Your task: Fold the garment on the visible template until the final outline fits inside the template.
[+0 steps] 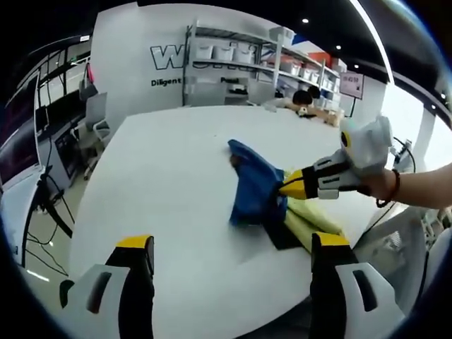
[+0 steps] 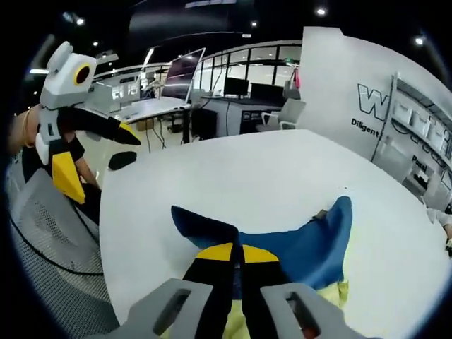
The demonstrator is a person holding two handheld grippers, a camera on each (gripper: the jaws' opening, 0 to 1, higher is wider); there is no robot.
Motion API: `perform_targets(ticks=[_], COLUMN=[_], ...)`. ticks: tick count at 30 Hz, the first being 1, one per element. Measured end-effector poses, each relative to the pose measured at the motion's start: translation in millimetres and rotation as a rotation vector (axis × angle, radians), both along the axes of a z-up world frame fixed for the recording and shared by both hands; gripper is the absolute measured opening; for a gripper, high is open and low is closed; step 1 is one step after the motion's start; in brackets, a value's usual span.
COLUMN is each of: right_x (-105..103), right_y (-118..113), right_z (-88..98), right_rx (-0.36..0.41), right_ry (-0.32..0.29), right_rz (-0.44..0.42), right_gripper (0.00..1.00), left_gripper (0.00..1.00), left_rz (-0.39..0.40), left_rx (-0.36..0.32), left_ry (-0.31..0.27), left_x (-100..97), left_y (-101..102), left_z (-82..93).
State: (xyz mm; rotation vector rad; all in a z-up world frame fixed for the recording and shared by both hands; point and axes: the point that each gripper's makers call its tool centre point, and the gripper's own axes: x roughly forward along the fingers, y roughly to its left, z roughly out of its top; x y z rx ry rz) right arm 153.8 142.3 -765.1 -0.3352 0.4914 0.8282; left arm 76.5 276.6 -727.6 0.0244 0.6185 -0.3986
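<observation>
While the right gripper (image 1: 286,186) is clenched on the blue garment (image 1: 253,189) mid-table over the yellow template (image 1: 311,224), the left gripper (image 2: 95,159) hovers released; better pinch the opposite edge, fold flat.

The right gripper (image 2: 236,256) pinches a blue garment (image 2: 296,247) on a white table (image 2: 240,176); the left gripper (image 2: 92,152) hovers apart, jaws spread.

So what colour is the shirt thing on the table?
The garment is blue; clearest in the right gripper view, lying on the white table.
</observation>
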Motion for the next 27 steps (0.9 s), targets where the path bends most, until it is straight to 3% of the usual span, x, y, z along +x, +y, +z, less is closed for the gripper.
perform_targets(ticks=[6,12,27], right_x=[15.0,33.6,76.6], right_y=[-20.8,-50.6,-138.0], right_z=[9.0,22.6,56.2], right_rx=[0.001,-0.051,-0.126], right_ry=[-0.020,-0.075,-0.172], right_rz=[-0.063,-0.139,-0.309], right_gripper=[0.00,0.00,0.00], left_gripper=[0.89,0.88,0.87], left_rz=[-0.007,-0.013,-0.031], left_rx=[0.002,0.006,0.012], left_ry=[0.000,0.010,0.013], left_x=[0.6,-0.1,4.4], left_y=[-3.3,-6.0,-12.3], left_z=[-0.3,-2.9,-2.6])
